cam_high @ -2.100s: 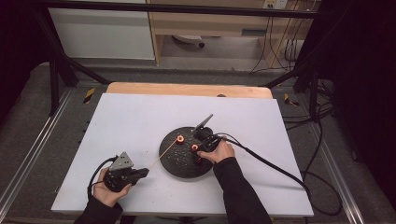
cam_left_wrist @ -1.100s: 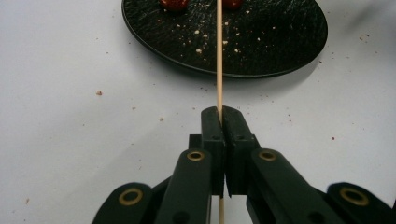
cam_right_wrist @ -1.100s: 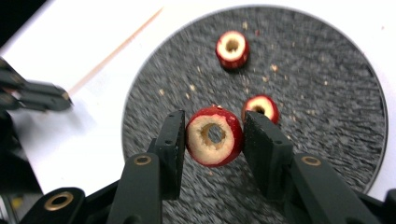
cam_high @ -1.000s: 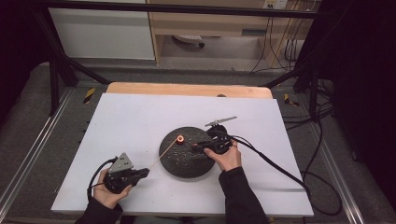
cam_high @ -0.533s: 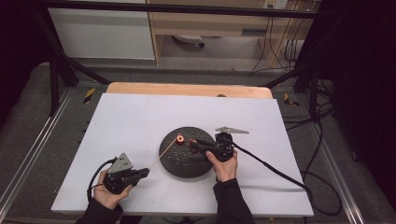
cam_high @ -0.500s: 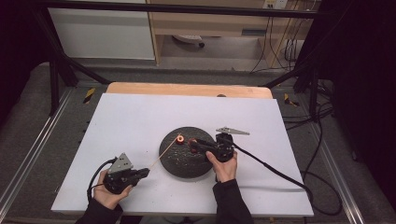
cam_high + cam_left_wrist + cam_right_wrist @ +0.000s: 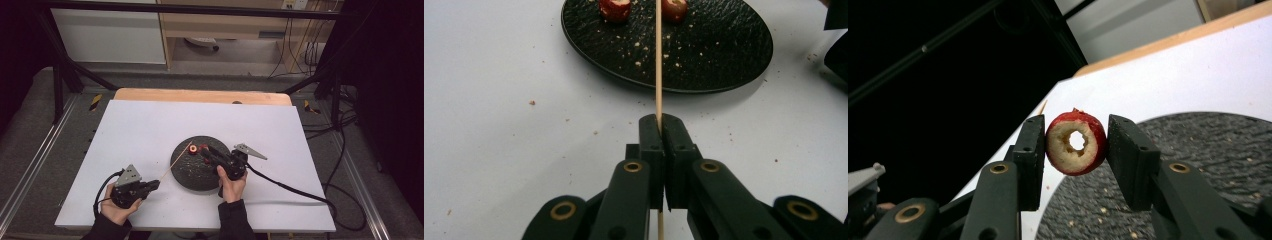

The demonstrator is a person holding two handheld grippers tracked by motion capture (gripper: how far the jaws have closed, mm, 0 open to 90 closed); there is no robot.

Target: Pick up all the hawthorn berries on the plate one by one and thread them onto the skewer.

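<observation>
My left gripper (image 7: 156, 184) (image 7: 659, 120) rests at the near left of the white table, shut on a thin wooden skewer (image 7: 175, 162) (image 7: 658, 60). The skewer slants up and away over the black round plate (image 7: 192, 175) (image 7: 724, 55). My right gripper (image 7: 204, 150) (image 7: 1076, 122) reaches over the plate from its right side, shut on a red cored fruit piece (image 7: 1063, 150) whose hole faces the camera. Another cored fruit piece (image 7: 192, 148) lies on the plate's far part by the skewer tip. Two red pieces (image 7: 614, 7) sit either side of the skewer in the left gripper view.
Crumbs dot the plate and the white table top (image 7: 140, 125). A wooden strip (image 7: 200, 95) runs along the table's far edge. The right gripper's cable (image 7: 290, 187) trails right across the table. Black frame bars (image 7: 65, 75) stand at both far corners.
The right hand has swung round to the plate's near right side and sunk toward it, with the fruit piece still in its jaws. The left gripper and the skewer have stayed put.
</observation>
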